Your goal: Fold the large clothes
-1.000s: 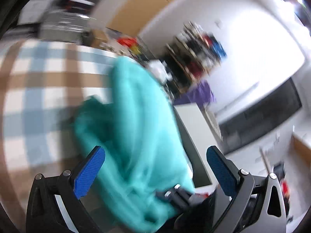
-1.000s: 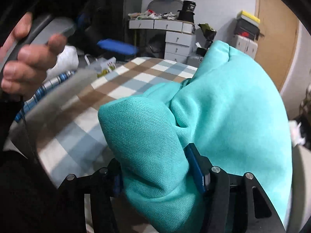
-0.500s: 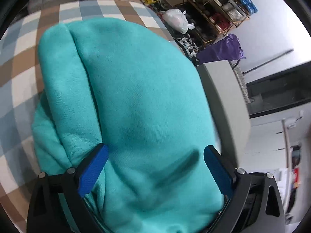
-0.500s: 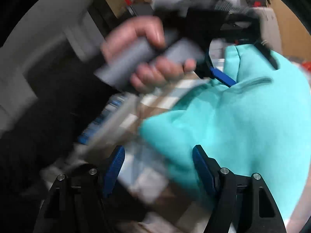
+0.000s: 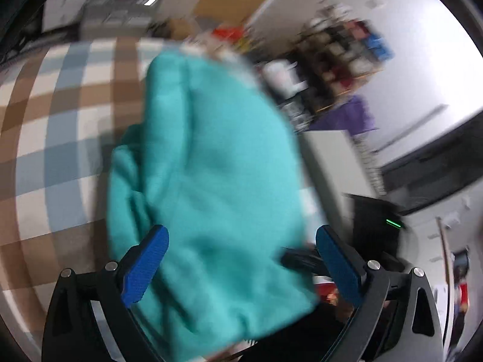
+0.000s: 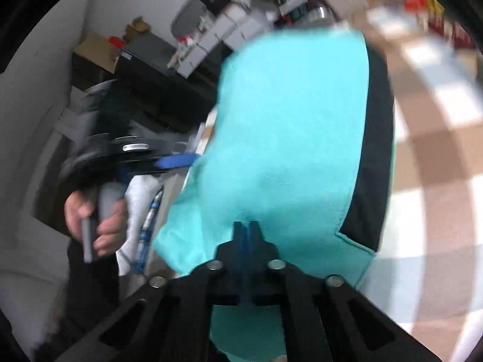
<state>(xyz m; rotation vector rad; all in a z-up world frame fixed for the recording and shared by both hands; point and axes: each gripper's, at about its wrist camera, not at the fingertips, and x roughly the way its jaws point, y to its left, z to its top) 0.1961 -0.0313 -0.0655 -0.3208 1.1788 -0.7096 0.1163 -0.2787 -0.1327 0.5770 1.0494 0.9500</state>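
A teal sweatshirt (image 5: 211, 163) lies bunched on the checked table cover (image 5: 60, 126). My left gripper (image 5: 241, 265) is open, its blue pads wide apart on either side of the heap's near end and not pressing it. In the right wrist view the same sweatshirt (image 6: 286, 138) fills the middle, with a dark layer along its right side. My right gripper (image 6: 246, 229) is shut, its pads together at the cloth's lower edge and seemingly pinching it. A hand (image 6: 99, 223) holds the left gripper's grey handle at the left of that view. Both views are blurred.
The brown, blue and white checked cover (image 6: 437, 138) spreads right of the garment. A grey cabinet (image 5: 332, 163) stands past the table edge, with cluttered shelves (image 5: 338, 66) and a purple bag behind. White drawers and boxes (image 6: 217, 36) line the far wall.
My right gripper let go of the thick bunch, opened, swung and rolled, and now is shut at the cloth's edge. My left gripper stayed open and drew back from the heap.
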